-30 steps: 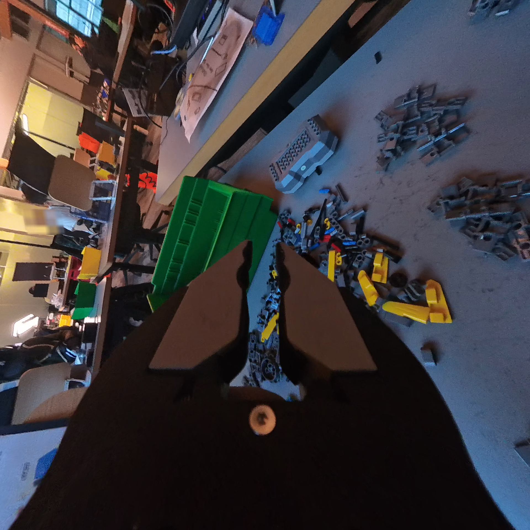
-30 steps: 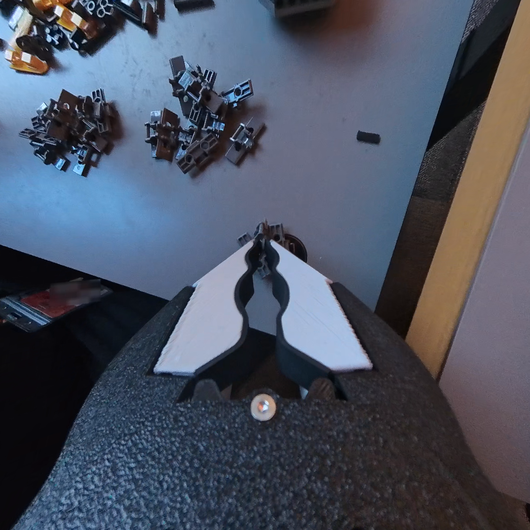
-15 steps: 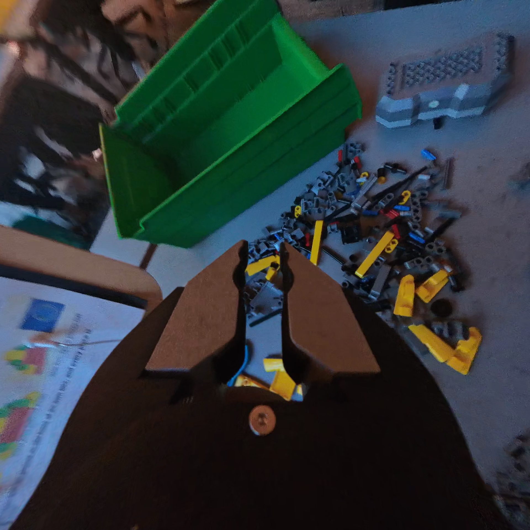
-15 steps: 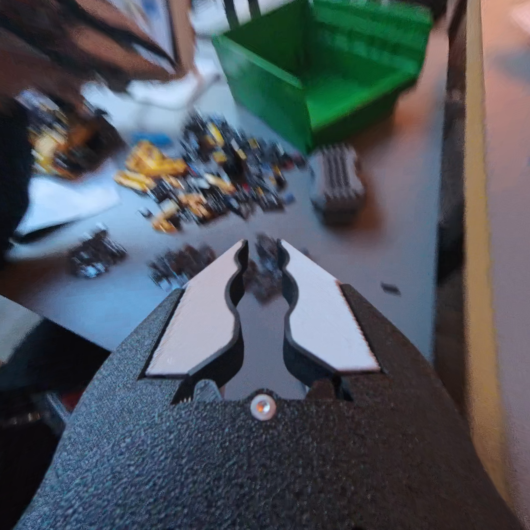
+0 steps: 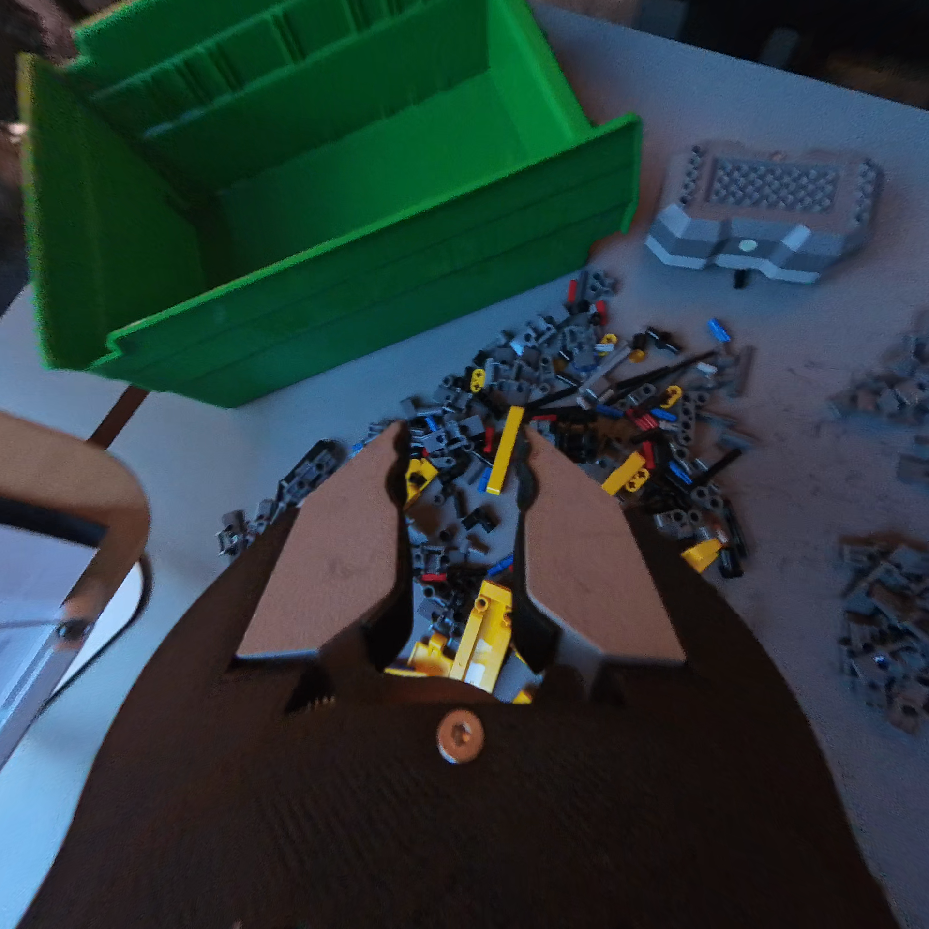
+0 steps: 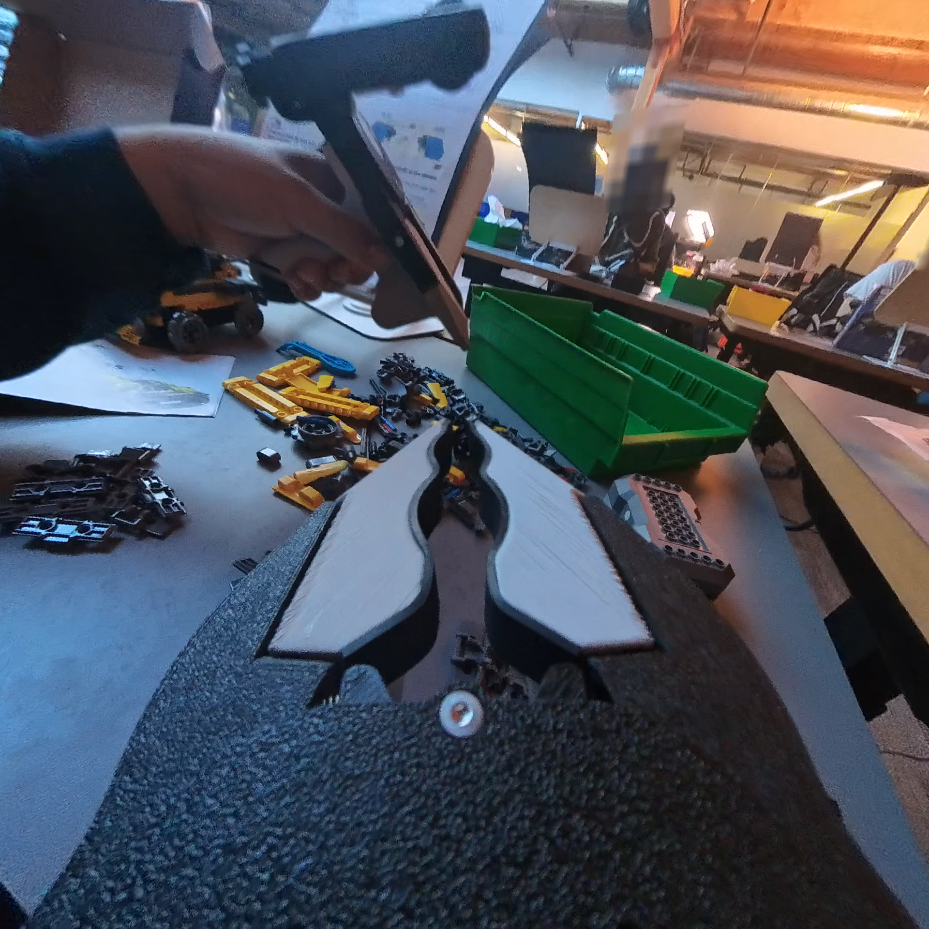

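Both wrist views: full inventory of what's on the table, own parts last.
bin: one, green, empty, far left of table
mixed parts pile: one, grey, black, yellow, red and blue, beside bin
studded block: one, grey, right of bin
grey parts heaps: several, right side
toy truck: one, yellow-black, on paper behind hand
left gripper: open, over pile
right gripper: slightly open, empty
hand: holding left gripper

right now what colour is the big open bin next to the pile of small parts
Green; the bin shows best in the left wrist view.
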`<state>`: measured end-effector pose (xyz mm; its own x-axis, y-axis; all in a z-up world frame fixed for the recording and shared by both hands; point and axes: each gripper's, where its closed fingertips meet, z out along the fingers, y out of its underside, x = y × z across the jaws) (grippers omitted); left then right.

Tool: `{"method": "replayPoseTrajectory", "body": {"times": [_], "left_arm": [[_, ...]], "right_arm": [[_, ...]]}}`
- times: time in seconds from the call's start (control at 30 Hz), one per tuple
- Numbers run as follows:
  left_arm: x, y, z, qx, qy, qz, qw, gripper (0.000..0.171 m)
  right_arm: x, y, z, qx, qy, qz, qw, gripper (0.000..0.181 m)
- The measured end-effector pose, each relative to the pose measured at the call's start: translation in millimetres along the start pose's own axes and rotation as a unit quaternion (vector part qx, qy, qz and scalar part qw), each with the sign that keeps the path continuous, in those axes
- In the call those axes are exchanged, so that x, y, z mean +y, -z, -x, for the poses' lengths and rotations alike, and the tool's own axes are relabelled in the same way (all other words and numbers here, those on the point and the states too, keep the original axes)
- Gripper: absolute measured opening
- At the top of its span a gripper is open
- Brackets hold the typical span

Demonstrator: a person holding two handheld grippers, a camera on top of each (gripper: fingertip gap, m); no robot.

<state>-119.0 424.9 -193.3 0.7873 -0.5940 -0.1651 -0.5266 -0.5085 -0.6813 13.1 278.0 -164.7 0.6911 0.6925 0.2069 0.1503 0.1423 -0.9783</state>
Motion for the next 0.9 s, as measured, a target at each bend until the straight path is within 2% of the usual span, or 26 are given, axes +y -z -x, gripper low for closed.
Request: {"method": "replayPoseTrajectory", "body": {"times": [0.1, 0.2, 0.3, 0.47, 0.57, 0.7, 0.9], "left_arm": [[11, -17, -2, 0.025, -0.007, 0.01, 1.0, 0.02], [18, -32, 1, 0.064, 0.025, 0.03, 0.997, 0.021], [23, -41, -1, 0.106, 0.033, 0.078, 0.991, 0.027], [26, -53, 6, 0.093, -0.043, 0.105, 0.989, 0.026], [25, -61, 6, 0.111, -0.035, 0.103, 0.988, 0.024], [31, -60, 10, 0.1, -0.054, 0.114, 0.987, 0.025], [44, -68, 6, 0.11, -0.05, 0.141, 0.983, 0.031]], "right_arm": [[3, 1, -2, 0.006, -0.004, 0.0, 1.0, 0.006], [4, 1, -5, 0.008, -0.012, 0.002, 1.0, 0.009], [4, 1, -5, 0.004, -0.018, -0.001, 1.0, 0.01], [5, 0, -3, -0.001, -0.013, 0.005, 1.0, 0.01], [7, -1, 0, -0.003, -0.005, 0.012, 1.0, 0.01], [8, -2, 1, -0.002, 0.001, 0.013, 1.0, 0.01], [6, 0, -4, 0.0, -0.02, 0.004, 1.0, 0.01]]}}
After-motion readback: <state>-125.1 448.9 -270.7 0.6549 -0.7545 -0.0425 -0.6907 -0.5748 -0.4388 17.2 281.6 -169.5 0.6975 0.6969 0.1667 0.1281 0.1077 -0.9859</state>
